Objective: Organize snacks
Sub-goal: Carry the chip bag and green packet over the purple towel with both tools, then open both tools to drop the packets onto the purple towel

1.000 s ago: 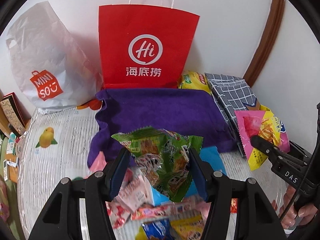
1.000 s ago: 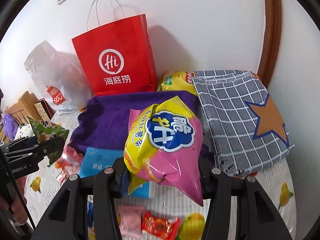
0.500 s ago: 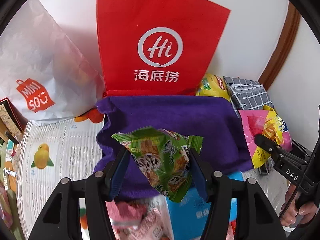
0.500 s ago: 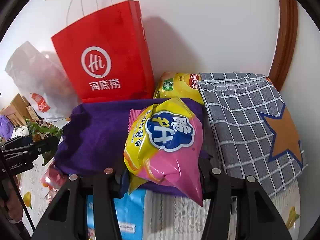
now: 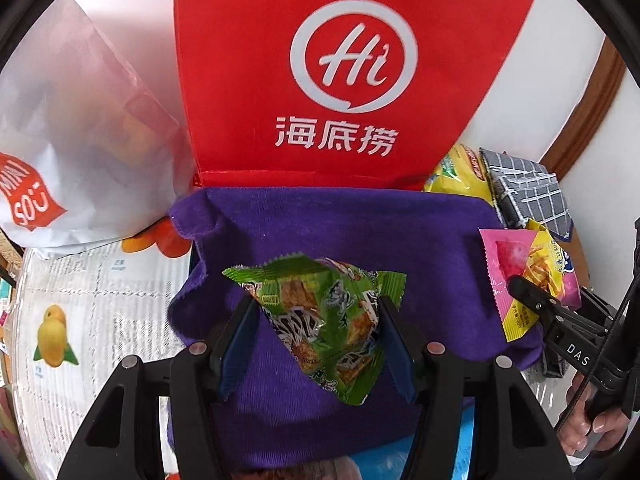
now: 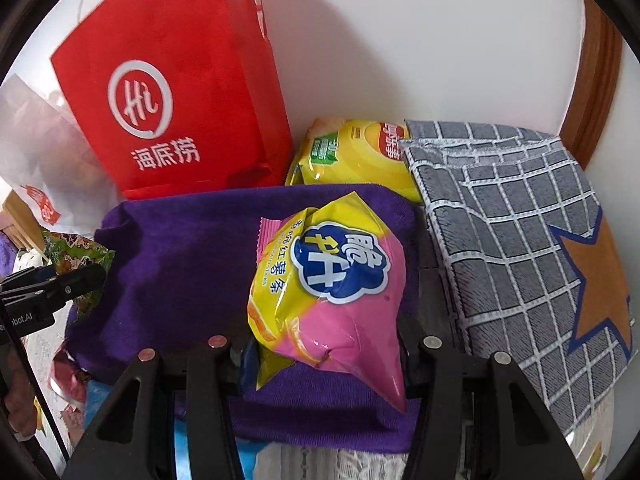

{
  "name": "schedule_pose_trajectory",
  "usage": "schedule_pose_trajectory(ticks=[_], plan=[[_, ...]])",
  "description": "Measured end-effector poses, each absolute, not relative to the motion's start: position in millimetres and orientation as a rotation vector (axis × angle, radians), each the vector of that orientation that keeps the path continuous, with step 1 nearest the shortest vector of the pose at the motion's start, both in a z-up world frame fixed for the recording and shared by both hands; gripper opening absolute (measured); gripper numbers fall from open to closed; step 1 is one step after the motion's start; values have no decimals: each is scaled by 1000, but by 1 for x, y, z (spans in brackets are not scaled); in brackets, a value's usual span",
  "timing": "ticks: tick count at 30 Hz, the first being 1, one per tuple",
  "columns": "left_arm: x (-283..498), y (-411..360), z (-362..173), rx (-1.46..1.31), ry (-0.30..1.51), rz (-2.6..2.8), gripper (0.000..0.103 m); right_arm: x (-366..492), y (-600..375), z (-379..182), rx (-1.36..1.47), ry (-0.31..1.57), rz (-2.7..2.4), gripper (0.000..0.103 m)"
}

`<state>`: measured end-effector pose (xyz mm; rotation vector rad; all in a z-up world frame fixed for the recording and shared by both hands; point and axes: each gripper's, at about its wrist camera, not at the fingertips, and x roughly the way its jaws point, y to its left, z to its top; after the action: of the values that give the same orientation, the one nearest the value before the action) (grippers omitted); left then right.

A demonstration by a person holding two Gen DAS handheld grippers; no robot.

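The left gripper (image 5: pixel 320 332) is clamping a green packet (image 5: pixel 328 320); the right gripper (image 6: pixel 320 356) is pinching a pink-yellow bag (image 6: pixel 332 292). Both are hanging over the purple cloth (image 5: pixel 360 236) (directly below, red bag (image 5: pixel 340 72) beyond).

Red bag (image 5: pixel 340 80), grey checked cloth (image 6: pixel 512 240).

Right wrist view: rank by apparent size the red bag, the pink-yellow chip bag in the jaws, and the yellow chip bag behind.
1. red bag
2. pink-yellow chip bag, enlarged by nearness
3. yellow chip bag, partly hidden

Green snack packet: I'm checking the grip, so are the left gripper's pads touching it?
Touching. The left wrist view shows the green packet pinched between both blue pads of the left gripper.
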<state>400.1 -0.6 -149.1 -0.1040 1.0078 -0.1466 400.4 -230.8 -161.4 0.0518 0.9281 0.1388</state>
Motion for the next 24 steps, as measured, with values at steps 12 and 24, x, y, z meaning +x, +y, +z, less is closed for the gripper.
schedule_pose_trajectory(ticks=[12,24], plan=[[431,-10,-177,-101,1067,-135,58,425,-233,-188,66,979,152,51],[440,-21,-195,-85,1131,-132,59,431,-233,-201,46,1012,151,55]])
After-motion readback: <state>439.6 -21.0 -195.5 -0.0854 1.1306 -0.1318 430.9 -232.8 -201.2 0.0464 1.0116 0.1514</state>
